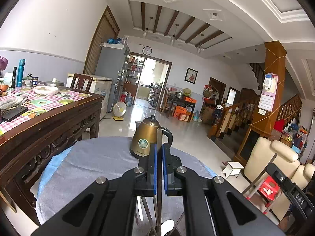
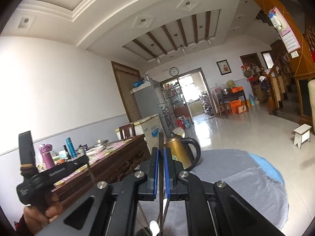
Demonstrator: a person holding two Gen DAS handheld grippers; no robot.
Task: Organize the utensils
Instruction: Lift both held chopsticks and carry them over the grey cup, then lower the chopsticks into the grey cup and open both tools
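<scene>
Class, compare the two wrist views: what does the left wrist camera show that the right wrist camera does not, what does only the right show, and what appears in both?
Only the left wrist view: a cream armchair, a red stool and a floor fan.
Only the right wrist view: the person's hand gripping the left gripper's handle, and a purple bottle.
Both: the gold kettle on the grey cloth, the wall clock, and each gripper's jaws closed on a thin metal utensil handle.

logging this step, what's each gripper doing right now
left gripper: shut on a utensil handle
right gripper: shut on a utensil handle
</scene>
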